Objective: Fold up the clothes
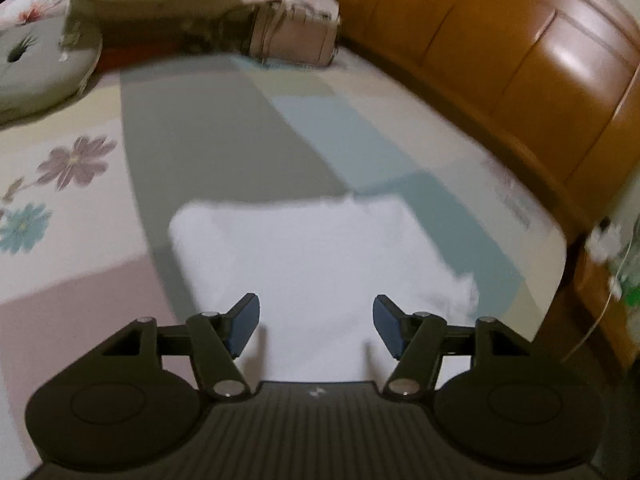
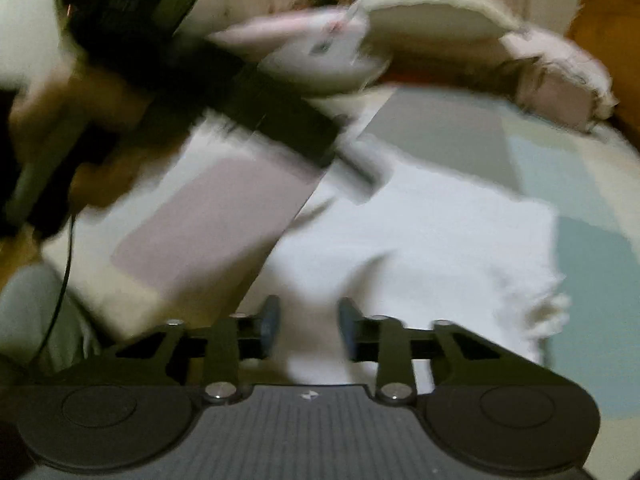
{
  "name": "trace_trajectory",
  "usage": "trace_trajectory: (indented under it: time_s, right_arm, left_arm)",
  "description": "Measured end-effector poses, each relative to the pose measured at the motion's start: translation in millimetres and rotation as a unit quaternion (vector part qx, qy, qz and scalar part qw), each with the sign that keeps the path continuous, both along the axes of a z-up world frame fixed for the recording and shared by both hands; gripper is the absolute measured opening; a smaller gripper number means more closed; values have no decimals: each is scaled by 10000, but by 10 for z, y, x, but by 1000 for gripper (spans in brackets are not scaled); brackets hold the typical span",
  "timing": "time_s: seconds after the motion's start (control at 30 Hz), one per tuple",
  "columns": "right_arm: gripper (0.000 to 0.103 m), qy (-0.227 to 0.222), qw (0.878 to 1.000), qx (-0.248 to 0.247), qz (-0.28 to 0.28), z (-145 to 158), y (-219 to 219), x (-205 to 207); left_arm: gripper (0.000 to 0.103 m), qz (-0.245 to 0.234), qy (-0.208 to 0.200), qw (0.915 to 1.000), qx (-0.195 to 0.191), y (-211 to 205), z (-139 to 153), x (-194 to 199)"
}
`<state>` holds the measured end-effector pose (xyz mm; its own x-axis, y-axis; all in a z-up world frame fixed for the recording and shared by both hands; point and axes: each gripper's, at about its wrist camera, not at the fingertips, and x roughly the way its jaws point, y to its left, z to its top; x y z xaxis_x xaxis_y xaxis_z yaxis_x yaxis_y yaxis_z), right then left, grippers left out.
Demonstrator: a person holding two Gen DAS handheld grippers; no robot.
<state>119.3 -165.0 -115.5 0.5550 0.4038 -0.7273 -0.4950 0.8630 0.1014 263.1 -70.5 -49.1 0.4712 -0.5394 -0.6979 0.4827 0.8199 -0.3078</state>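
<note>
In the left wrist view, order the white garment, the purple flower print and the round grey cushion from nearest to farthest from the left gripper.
1. White garment: directly ahead of the left gripper.
2. Purple flower print: left, on the sheet.
3. Round grey cushion: far left corner.

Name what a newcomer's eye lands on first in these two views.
The white garment lies spread on the pastel-blocked bedsheet, right ahead of both grippers. Behind it, a glossy orange-brown wooden headboard curves along the bed's far edge. In the right wrist view, the left gripper cuts diagonally across, badly blurred.
</note>
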Motion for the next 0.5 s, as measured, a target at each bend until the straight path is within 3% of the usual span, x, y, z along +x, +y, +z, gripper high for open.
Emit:
trace_trajectory:
  time_s: [0.1, 0.13, 0.2, 0.33, 0.4, 0.43, 0.5]
  right_arm:
    - [26, -73, 9999, -101, -56, -122, 42, -183]
    - [25, 17, 10000, -74, -63, -90, 17, -190]
    - [25, -50, 9999, -70, -118, 53, -79, -185]
    - [26, -462, 9980, -152, -416, 326, -337, -47]
    - [26, -627, 9954, -169, -698, 385, -471, 162]
    - [26, -670, 9940, -195, -839, 396, -522, 282]
    - [26, -595, 9920, -229, -1088, 301, -617, 537]
  left_arm:
    - [68, 73, 69, 9995, -306, -71, -155, 226]
    - [69, 183, 106, 9996, -204, -87, -249, 286]
    - [54, 433, 114, 9990, 77, -78, -440, 346]
    - [57, 219, -77, 9997, -39, 31, -353, 270]
    - [68, 92, -213, 9996, -177, 81, -278, 249]
    - [69, 65, -309, 9994, -167, 89, -260, 261]
    - [68, 273, -311, 9990, 185, 76, -352, 364]
